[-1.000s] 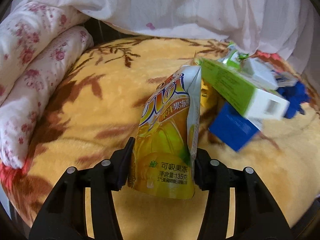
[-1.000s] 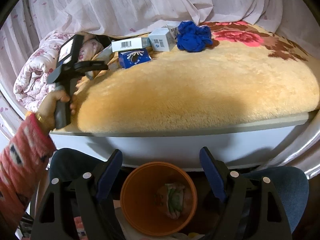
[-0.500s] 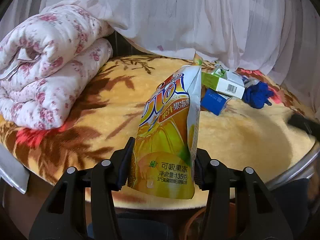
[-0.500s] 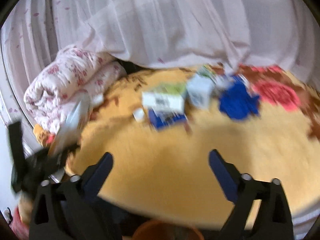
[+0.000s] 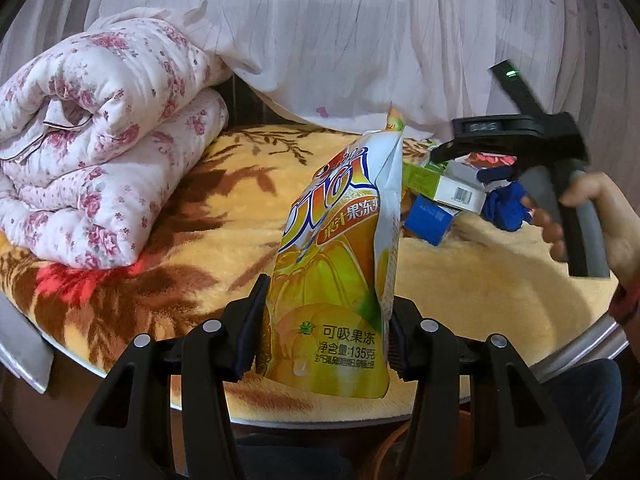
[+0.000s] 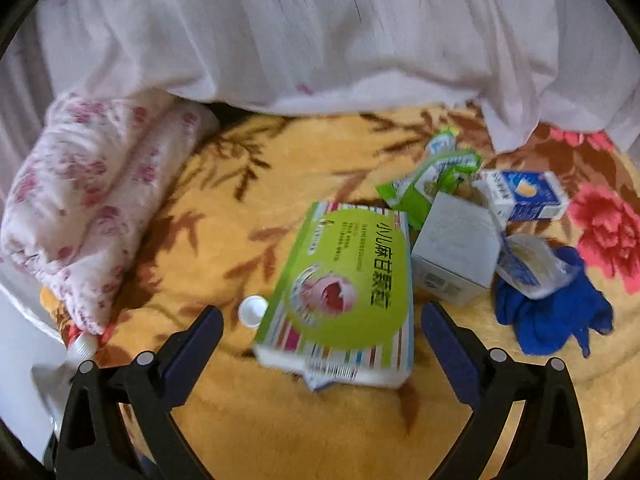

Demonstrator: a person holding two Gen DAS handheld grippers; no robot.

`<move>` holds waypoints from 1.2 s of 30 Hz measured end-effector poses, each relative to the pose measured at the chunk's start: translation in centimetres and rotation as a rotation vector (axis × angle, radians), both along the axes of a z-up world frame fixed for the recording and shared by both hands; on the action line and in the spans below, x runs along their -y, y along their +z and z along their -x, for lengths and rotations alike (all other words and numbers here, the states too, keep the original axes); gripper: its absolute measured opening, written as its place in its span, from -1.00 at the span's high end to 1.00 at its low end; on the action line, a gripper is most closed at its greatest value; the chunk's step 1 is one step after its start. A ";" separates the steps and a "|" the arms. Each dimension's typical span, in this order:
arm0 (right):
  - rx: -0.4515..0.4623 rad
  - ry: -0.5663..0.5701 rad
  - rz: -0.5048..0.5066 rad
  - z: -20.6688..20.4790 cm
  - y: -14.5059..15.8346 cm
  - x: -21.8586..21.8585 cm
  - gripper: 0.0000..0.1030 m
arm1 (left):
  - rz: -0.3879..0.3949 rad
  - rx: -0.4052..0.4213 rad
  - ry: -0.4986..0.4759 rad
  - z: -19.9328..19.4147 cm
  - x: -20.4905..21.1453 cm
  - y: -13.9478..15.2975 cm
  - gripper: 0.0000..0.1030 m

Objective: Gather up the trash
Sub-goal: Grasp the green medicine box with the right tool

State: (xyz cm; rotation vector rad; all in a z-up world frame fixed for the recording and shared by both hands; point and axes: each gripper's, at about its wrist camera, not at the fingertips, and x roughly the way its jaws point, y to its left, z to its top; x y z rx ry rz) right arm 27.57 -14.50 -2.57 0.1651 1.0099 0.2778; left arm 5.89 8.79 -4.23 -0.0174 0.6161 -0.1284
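Floral blanket (image 6: 248, 420), left gripper (image 5: 322, 344) clamping jelly pouch (image 5: 340, 264), right gripper (image 6: 322, 348) spread wide, empty

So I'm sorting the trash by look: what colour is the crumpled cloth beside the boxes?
Deep blue cloth, clearest in the right wrist view.

A home bedroom: a bed (image 5: 224, 216) spread with a plush yellow blanket (image 6: 248, 420) patterned in brown leaves and red flowers, a rolled floral quilt (image 5: 100, 136) at one side, and a sheer white curtain (image 5: 360, 32) (perhaps a bed net) draped behind. Household packaging litters the blanket.
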 end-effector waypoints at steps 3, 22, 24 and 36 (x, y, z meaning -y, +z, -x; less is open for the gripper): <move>-0.068 -0.001 0.006 -1.8 -1.2 -0.3 -0.89 | 0.017 -0.002 -0.004 -0.3 -0.3 -0.2 0.04; 0.013 0.019 -0.004 2.0 1.5 1.6 -0.69 | 0.031 -0.001 -0.024 0.5 0.2 0.4 0.04; 0.054 0.030 -0.027 4.1 2.8 2.5 -0.69 | 0.026 0.008 -0.031 1.0 0.6 0.8 0.04; 0.262 0.082 -0.060 19.1 6.9 8.2 -0.70 | 0.026 -0.029 -0.204 4.2 4.4 2.4 0.04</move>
